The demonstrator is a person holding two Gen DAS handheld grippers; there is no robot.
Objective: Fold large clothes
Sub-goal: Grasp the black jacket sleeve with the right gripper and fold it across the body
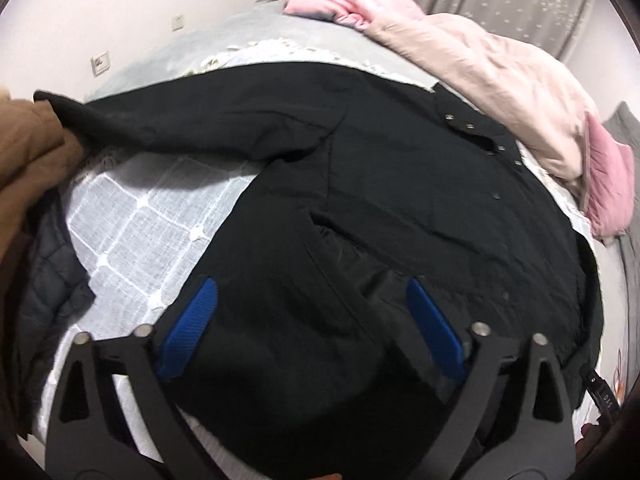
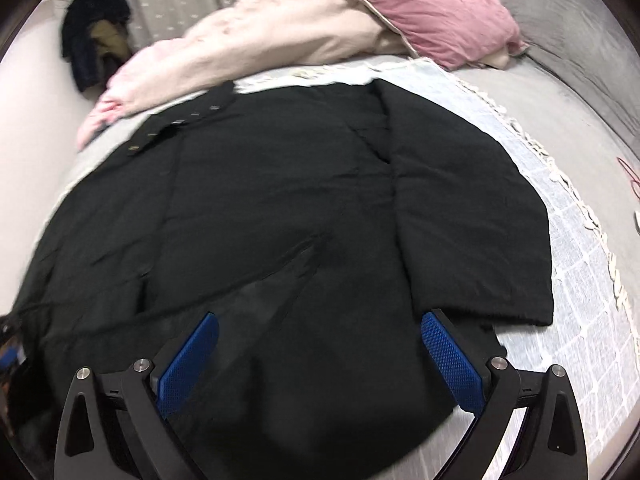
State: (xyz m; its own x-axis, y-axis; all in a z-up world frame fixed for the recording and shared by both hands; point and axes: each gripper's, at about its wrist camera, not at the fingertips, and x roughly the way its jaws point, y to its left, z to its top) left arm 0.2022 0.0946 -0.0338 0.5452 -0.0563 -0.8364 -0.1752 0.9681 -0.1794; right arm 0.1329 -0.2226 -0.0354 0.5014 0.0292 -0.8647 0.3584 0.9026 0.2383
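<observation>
Both grippers, left [image 1: 312,328] and right [image 2: 320,364], hold jaws wide, empty, above the black coat [image 2: 280,200]; no legible writing.

The left hand-held gripper [image 1: 312,328] and right hand-held gripper [image 2: 320,364] both seem spread wide, holding nothing.

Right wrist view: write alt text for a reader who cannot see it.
A black coat lies spread flat on a pale checked blanket on a bed, one sleeve folded across its body. The open right gripper hovers over its near edge, and a pink pillow and cream duvet lie behind.
</observation>
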